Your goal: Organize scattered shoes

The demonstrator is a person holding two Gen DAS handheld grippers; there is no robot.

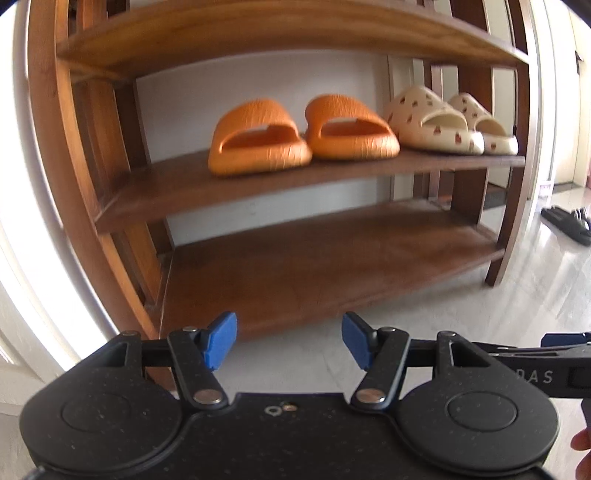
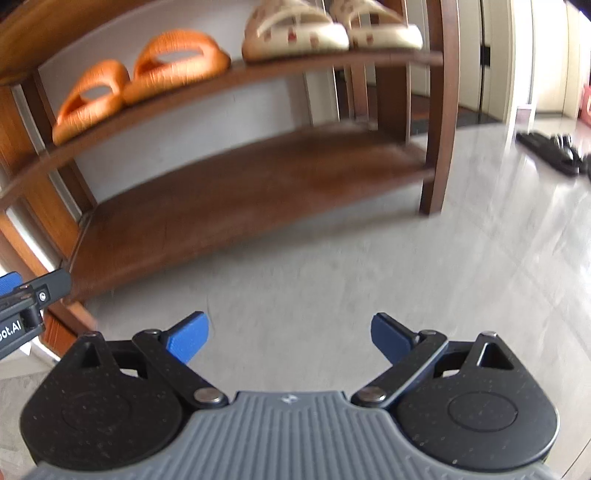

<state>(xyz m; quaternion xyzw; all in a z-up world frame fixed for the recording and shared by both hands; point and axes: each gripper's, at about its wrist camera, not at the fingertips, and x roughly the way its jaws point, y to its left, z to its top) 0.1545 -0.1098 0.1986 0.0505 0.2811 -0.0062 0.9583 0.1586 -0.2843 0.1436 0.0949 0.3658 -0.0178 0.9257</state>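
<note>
A pair of orange slides (image 1: 303, 134) stands on the middle shelf of a wooden shoe rack (image 1: 295, 177), with a pair of cream patterned slides (image 1: 450, 123) to its right. Both pairs also show in the right wrist view: the orange slides (image 2: 144, 77) and the cream slides (image 2: 332, 31). A pair of black sandals (image 1: 569, 221) lies on the floor far right, also in the right wrist view (image 2: 554, 149). My left gripper (image 1: 288, 341) is open and empty in front of the bottom shelf. My right gripper (image 2: 290, 339) is open and empty above the floor.
The bottom shelf (image 1: 314, 258) of the rack holds nothing. Grey floor (image 2: 369, 266) stretches in front of and to the right of the rack. A white wall and door frame (image 1: 22, 221) stand at the left. The left gripper's side (image 2: 26, 295) shows at the right view's left edge.
</note>
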